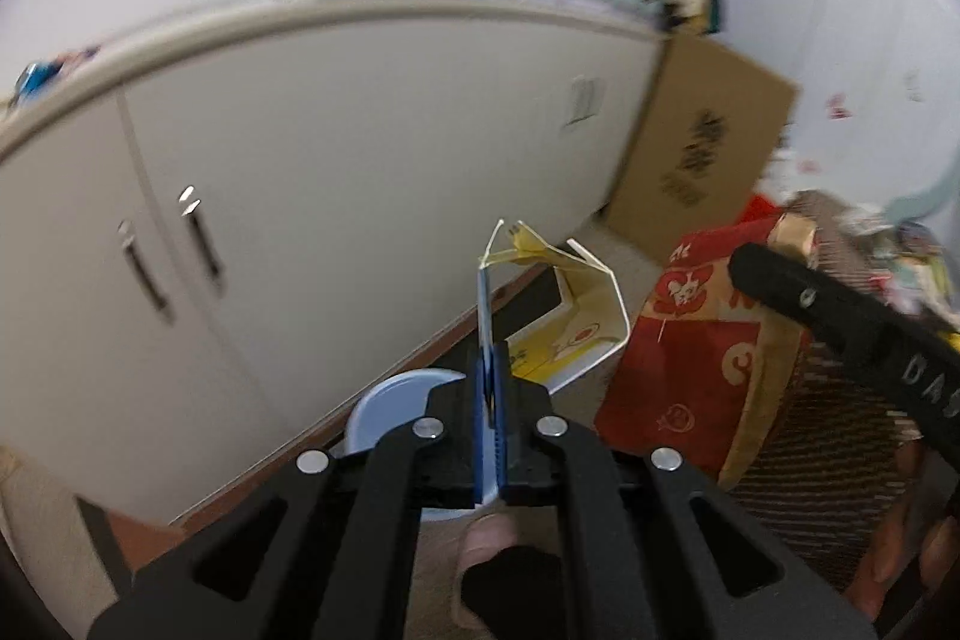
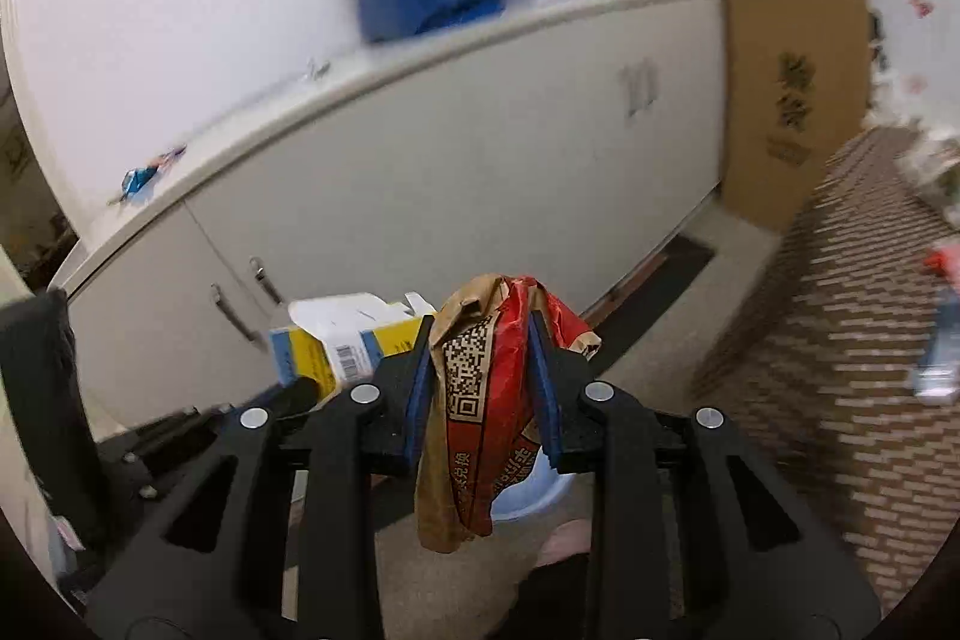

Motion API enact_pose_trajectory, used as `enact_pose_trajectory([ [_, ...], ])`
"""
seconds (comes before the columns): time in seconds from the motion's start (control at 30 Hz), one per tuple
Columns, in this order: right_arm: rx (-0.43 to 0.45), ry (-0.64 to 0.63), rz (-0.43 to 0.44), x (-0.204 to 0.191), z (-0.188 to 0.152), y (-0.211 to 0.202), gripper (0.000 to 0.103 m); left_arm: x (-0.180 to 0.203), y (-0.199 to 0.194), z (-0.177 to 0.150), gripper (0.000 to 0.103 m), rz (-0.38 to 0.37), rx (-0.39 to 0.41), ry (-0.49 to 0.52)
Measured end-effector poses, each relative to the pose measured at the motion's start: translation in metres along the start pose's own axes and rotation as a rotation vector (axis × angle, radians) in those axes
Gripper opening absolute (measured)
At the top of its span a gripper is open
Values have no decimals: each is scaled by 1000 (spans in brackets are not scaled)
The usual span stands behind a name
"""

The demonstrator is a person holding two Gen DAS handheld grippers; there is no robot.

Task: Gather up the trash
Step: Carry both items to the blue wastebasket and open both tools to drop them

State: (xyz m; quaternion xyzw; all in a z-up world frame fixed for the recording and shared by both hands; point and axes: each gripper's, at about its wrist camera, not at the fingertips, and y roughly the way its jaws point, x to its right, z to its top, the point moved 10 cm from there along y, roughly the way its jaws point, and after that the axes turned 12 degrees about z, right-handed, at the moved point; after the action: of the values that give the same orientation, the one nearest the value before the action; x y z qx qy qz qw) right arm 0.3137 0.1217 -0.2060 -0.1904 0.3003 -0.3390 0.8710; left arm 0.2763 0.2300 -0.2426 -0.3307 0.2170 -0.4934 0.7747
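The left gripper is clenching the thin edge of a torn yellow-and-white cardboard carton, whose open body is sticking out past the fingertips and to their right. A pale blue round bin is showing just below and left of those fingers, partly hidden by them. The right gripper is grasping a crumpled red-and-brown paper wrapper with a QR code; it is bulging above the blue pads and hanging down beneath them. Beyond both sets of fingers a beige cabinet with metal handles is filling the background, blurred.
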Motion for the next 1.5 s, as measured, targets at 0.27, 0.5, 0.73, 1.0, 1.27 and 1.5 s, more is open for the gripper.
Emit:
enact_pose_trajectory([
  [0.27, -102, 0, 2, 3, -28, 89, 69, -45, 80, -25, 3, 83, -149, -53],
  [0.5, -145, 29, -75, 35, -53, 96, 74, -31, 105, -38, 3, 33, -203, -47],
  [0.73, -136, 43, -127, 51, -61, 92, 76, -19, 118, -51, 3, 3, -225, -33],
  [1.0, -42, 59, -152, 63, -41, 66, 79, -7, 128, -34, 5, -15, -221, -31],
  [1.27, -3, 67, -170, 69, -27, 44, 80, -8, 127, -24, 63, 33, -205, -77],
  [1.5, 16, 57, -178, 65, -24, 17, 80, 5, 85, -20, 63, -21, -167, -92],
])
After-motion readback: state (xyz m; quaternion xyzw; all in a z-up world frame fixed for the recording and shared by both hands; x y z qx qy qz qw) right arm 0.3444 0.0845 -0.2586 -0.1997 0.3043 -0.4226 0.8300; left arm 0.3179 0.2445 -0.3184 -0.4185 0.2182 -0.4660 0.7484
